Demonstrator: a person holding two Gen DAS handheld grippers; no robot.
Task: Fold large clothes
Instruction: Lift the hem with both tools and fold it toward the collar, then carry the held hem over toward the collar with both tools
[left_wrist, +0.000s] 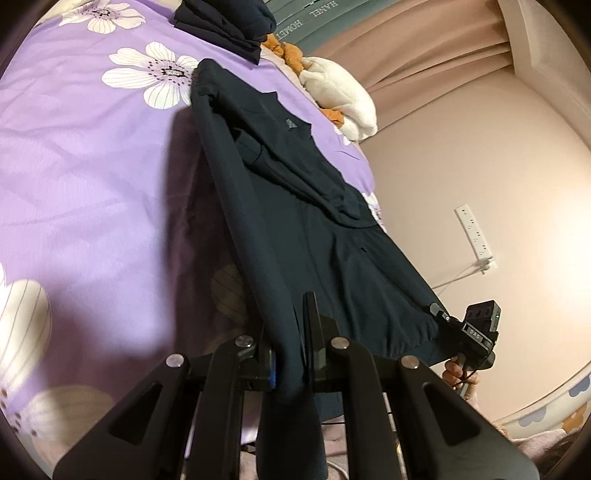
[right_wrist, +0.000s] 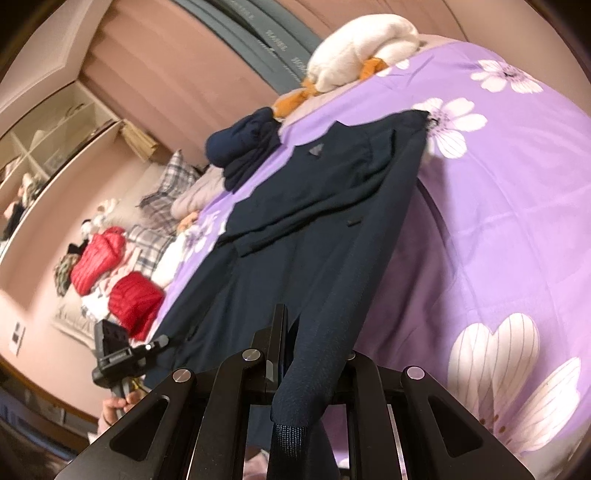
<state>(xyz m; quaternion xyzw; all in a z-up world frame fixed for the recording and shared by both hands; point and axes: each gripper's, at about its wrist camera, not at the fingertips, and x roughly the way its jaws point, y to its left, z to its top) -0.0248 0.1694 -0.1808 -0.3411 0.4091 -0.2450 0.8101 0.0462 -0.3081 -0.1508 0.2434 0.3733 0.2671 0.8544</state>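
Observation:
A dark navy jacket (left_wrist: 314, 229) (right_wrist: 295, 229) stretches away from me over the purple flowered bed cover (left_wrist: 74, 147) (right_wrist: 517, 221). Its sleeves are folded across its front. The collar end lies on the bed and the hem end hangs raised. My left gripper (left_wrist: 291, 317) is shut on one hem corner, with cloth bunched between its fingers. My right gripper (right_wrist: 299, 332) is shut on the other hem corner, and cloth hides one of its fingers. Each view also shows the opposite gripper pinching the hem: the right gripper (left_wrist: 439, 312) and the left gripper (right_wrist: 160, 341), each with a hand below it.
A stack of folded dark clothes (left_wrist: 229, 26) (right_wrist: 247, 147) sits on the bed beyond the collar. A white and orange plush toy (left_wrist: 340, 96) (right_wrist: 354, 51) lies near it. Red puffy jackets (right_wrist: 136, 299) and plaid pillows lie beside the bed. A power strip (left_wrist: 474, 232) hangs on the wall.

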